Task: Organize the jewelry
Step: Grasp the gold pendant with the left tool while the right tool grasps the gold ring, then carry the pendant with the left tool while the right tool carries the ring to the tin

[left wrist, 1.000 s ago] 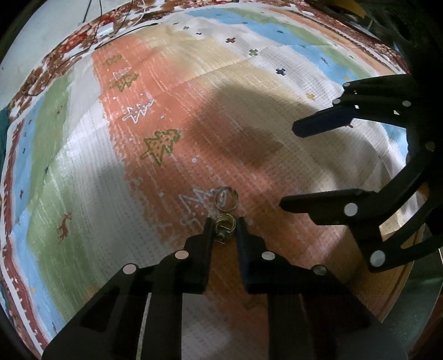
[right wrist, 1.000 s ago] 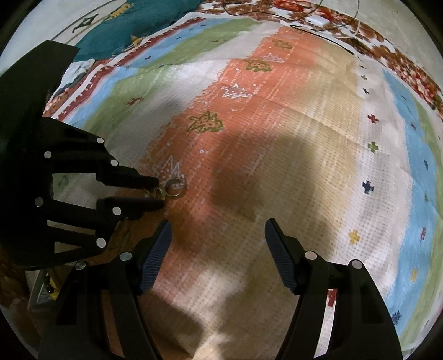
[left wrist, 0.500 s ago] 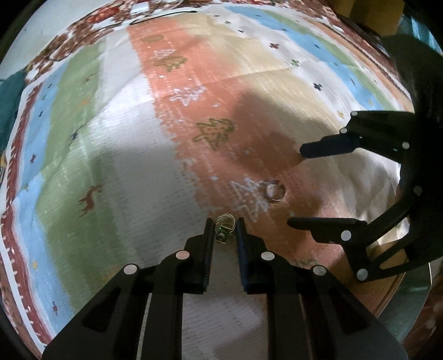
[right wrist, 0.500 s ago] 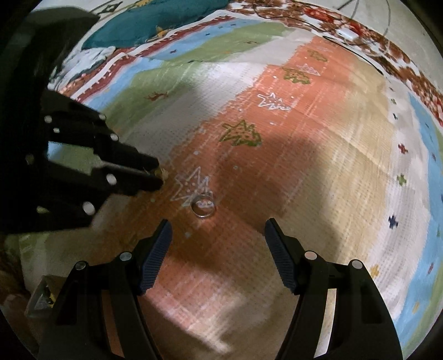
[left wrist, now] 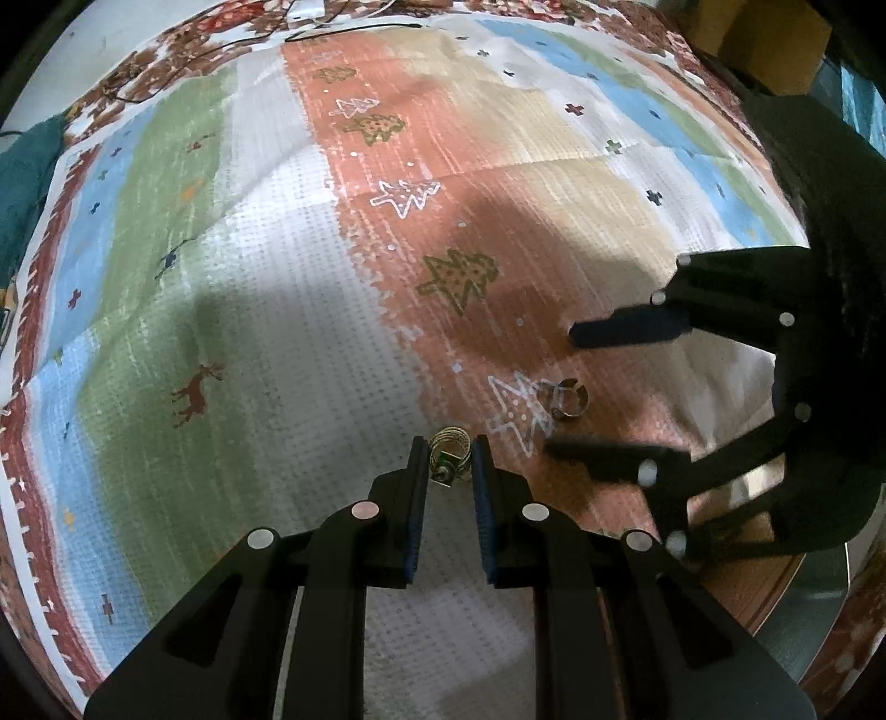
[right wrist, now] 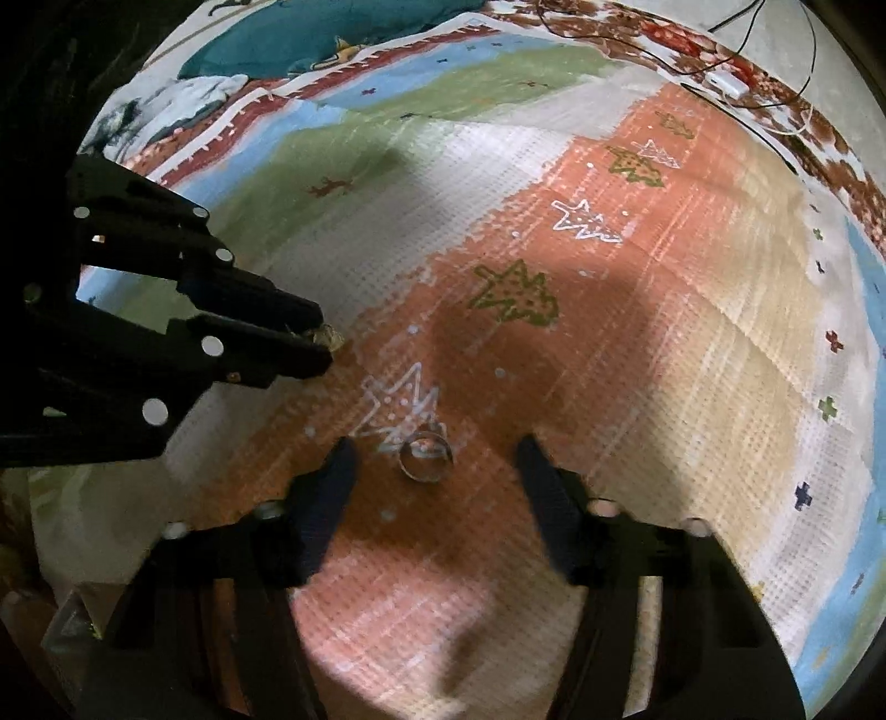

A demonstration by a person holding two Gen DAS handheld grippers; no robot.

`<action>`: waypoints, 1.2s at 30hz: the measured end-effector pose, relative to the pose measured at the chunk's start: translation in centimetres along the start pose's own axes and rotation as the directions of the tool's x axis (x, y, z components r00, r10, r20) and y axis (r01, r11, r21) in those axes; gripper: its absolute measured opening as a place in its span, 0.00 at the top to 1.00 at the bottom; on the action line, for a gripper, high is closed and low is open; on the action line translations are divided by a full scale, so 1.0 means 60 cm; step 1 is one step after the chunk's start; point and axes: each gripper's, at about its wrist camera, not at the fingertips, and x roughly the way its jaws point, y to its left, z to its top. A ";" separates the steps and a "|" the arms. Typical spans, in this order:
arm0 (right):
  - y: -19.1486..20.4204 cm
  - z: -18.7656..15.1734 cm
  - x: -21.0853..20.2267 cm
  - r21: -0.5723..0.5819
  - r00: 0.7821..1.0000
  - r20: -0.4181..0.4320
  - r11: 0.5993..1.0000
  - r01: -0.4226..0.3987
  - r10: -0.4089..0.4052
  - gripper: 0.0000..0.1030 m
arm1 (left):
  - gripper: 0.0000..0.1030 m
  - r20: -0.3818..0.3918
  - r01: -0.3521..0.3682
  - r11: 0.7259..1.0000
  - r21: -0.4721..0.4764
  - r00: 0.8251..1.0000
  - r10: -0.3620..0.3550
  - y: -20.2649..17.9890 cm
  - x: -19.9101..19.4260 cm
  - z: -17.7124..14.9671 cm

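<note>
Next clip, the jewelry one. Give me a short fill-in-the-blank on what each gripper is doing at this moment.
1. The left gripper is shut on a ____-coloured ring.
2. The right gripper is ____, its fingers on either side of the silver ring.
3. The silver ring lies on the mat's ____ stripe, beside a white tree outline.

Missing words: gold; open; orange

Gold coiled ring (left wrist: pixel 449 451) pinched in left gripper (left wrist: pixel 449 455): lower half hidden between the pads, setting too small to make out. From the right wrist only a pale blurred speck (right wrist: pixel 325 334) past the fingertips. Right gripper (right wrist: pixel 434 462) motion-blurred, fingers (right wrist: pixel 332 487) smeared; likewise its lower finger (left wrist: pixel 603 451) from the left wrist. Silver ring (right wrist: pixel 425 457) soft-edged, surface detail unreadable. Brown box (left wrist: pixel 769 39) cut by top edge. White plug (right wrist: pixel 725 83) and cables tiny, unclear. Patterned cloth (left wrist: pixel 277 310) cropped all round by fisheye rim.
</note>
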 end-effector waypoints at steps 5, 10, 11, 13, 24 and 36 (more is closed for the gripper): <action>-0.005 0.001 -0.002 0.008 1.000 -0.005 1.000 0.011 -0.011 0.81 | 0.85 -0.002 0.000 1.000 0.000 1.000 0.000 0.000 -0.002 -0.001; 0.001 -0.001 -0.006 -0.003 1.000 0.006 1.000 0.030 -0.030 0.81 | 0.85 0.020 0.008 1.000 -0.012 1.000 -0.008 0.001 -0.017 -0.003; 0.001 -0.002 -0.007 -0.003 0.999 0.007 1.000 0.031 -0.031 0.81 | 0.85 0.025 0.009 1.000 -0.014 1.000 -0.009 0.000 -0.020 -0.004; 0.005 -0.004 -0.014 -0.010 0.999 0.015 0.999 0.050 -0.050 0.81 | 0.85 0.037 0.016 1.000 -0.013 0.999 -0.016 -0.004 -0.028 -0.006; 0.003 -0.026 -0.080 0.043 0.993 0.078 0.995 0.085 -0.089 0.81 | 0.85 0.138 0.060 0.998 0.026 0.988 -0.063 -0.057 -0.102 -0.022; 0.027 -0.063 -0.167 0.112 0.979 0.169 0.989 0.096 -0.114 0.81 | 0.85 0.219 0.069 0.994 0.085 0.972 -0.086 -0.118 -0.160 -0.055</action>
